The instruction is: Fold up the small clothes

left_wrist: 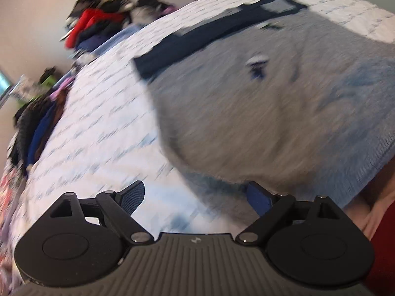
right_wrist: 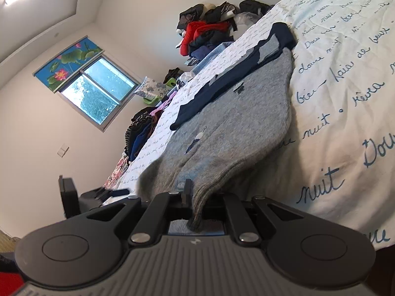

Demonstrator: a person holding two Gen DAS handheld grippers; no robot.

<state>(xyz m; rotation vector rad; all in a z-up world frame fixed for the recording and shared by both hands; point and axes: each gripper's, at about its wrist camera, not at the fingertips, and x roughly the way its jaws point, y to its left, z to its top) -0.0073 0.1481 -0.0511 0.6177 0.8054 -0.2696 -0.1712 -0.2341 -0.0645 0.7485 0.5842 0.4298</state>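
- Sweater (right_wrist: pixel 234 123): grey knit w/ navy bands, spread on the bed (right_wrist: pixel 345 98), near hem lifted off the sheet toward both cameras.
- Right claw (right_wrist: pixel 195 197): clamped on the hem edge; knit bunches between the jaws and a bit hangs below.
- Left claw (left_wrist: pixel 195 197): jaws wide apart, nothing between them; one pad sits under the hem's other corner, other pad over bare sheet. Left view is blurred, so contact w/ fabric can't be told.
- Risk: only one corner held, so if right lifts or pulls now, hem goes skew and the fold line runs diagonal.
- Risk: left closes short and misses the corner or grabs sheet w/ the knit, dragging the bedding.
- Risk: right bite is thin, at the very edge; heavy knit may slip out mid-fold.
- Clothes pile (right_wrist: pixel 205 32) at far edge is well apart, prob. no snag.
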